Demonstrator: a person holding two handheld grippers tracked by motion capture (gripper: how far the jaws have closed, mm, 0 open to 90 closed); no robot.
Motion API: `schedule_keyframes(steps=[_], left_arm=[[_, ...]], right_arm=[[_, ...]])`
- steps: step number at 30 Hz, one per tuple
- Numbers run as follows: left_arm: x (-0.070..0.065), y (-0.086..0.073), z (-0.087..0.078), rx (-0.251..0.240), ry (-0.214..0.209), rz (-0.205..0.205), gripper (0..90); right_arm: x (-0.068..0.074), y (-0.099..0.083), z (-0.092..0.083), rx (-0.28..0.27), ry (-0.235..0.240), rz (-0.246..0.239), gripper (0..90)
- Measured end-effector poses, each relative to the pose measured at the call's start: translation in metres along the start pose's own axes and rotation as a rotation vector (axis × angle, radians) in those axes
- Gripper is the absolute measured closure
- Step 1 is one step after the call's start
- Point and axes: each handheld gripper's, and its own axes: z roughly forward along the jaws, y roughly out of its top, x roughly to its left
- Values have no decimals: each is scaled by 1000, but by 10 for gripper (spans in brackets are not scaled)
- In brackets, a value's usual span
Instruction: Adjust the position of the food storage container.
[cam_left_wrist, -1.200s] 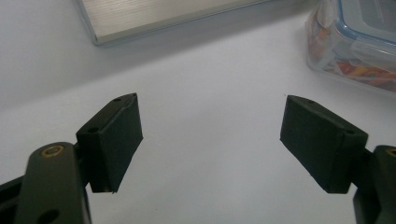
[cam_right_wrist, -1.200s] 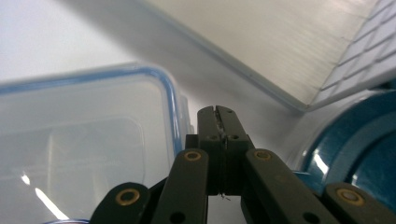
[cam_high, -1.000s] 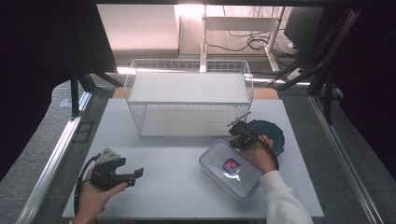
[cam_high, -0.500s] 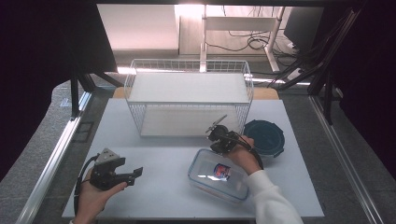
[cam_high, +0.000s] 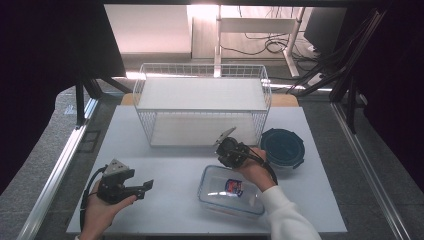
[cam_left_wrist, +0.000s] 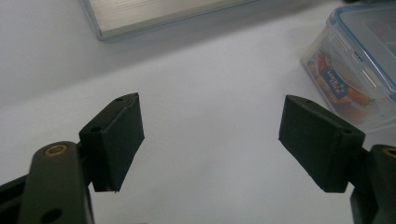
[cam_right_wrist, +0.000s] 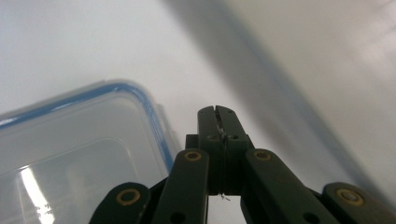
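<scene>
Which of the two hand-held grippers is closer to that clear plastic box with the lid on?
The right. The right gripper, shut, sits just beyond the clear box at its far edge. The left gripper, open, is off to the box's left across bare table.

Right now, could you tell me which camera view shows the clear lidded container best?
The high view: the whole clear lidded container lies in sight on the table. The left gripper view catches one end; the right gripper view shows a blurred corner of its lid.
</scene>
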Motion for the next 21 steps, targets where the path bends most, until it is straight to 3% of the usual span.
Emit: schedule_keyframes(steps=[1, 2, 5, 8, 10, 12, 15, 16, 21], left_arm=[[0, 0, 0, 0, 0, 0, 216], [1, 0, 0, -3, 0, -2, 216], [4, 0, -2, -5, 1, -10, 216], [8, -1, -3, -4, 3, -23, 216], [9, -1, -3, -5, 4, -27, 216], [8, -1, -3, -6, 2, -26, 216], [6, -1, -2, -3, 3, -24, 216], [6, -1, -1, -3, 4, -23, 218], [4, -2, 1, -3, 6, -19, 218]], right_arm=[[0, 0, 0, 0, 0, 0, 888], [-1, -8, -19, -59, -23, 30, 888], [-2, -19, -32, -74, -48, 56, 888], [-6, -46, -55, -96, -79, 120, 888], [-9, -83, -76, -132, -121, 186, 888], [-10, -91, -80, -141, -124, 205, 888], [-10, -123, -91, -127, -153, 272, 888], [-8, -142, -93, -96, -161, 310, 888], [-5, -163, -85, -39, -125, 366, 888]])
